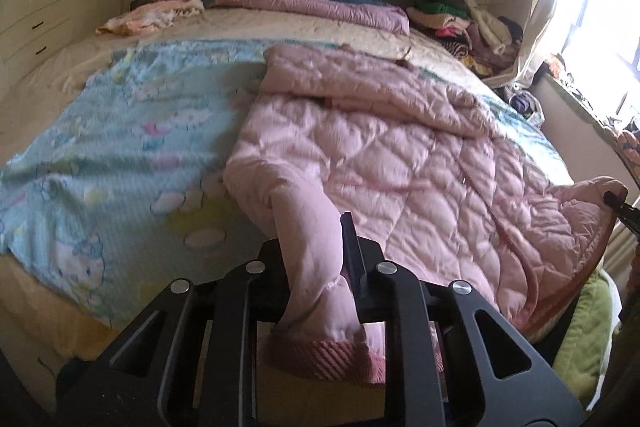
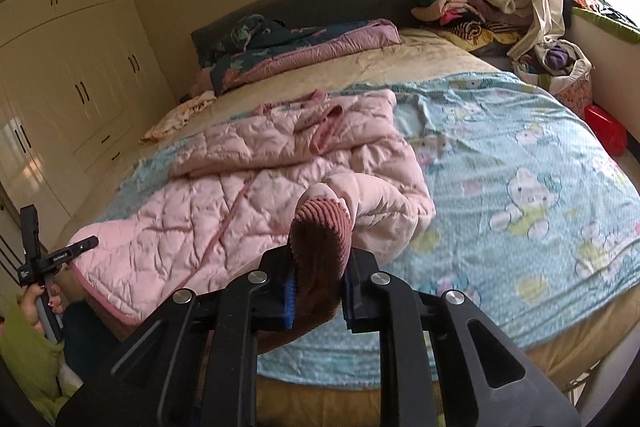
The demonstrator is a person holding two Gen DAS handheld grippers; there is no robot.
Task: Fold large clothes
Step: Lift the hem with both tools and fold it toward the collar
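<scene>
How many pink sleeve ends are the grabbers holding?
2. The left gripper pinches one ribbed cuff of the pink quilted jacket; the right gripper pinches the other cuff.

The pink quilted jacket (image 1: pixel 360 155) hides the left hand-held gripper's (image 1: pixel 320 255) left finger.

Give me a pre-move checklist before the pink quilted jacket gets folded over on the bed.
1. Left tongs shut on the pink jacket near its ribbed hem: ok.
2. Right tongs shut on a ribbed cuff: ok.
3. Jacket lying flat: not ok, its upper part is rumpled.
4. Blue cartoon blanket beside the jacket bare for a landing: ok.
5. Clothes pile apart from the jacket: ok.
6. Only one layer pinched: cannot tell.
</scene>
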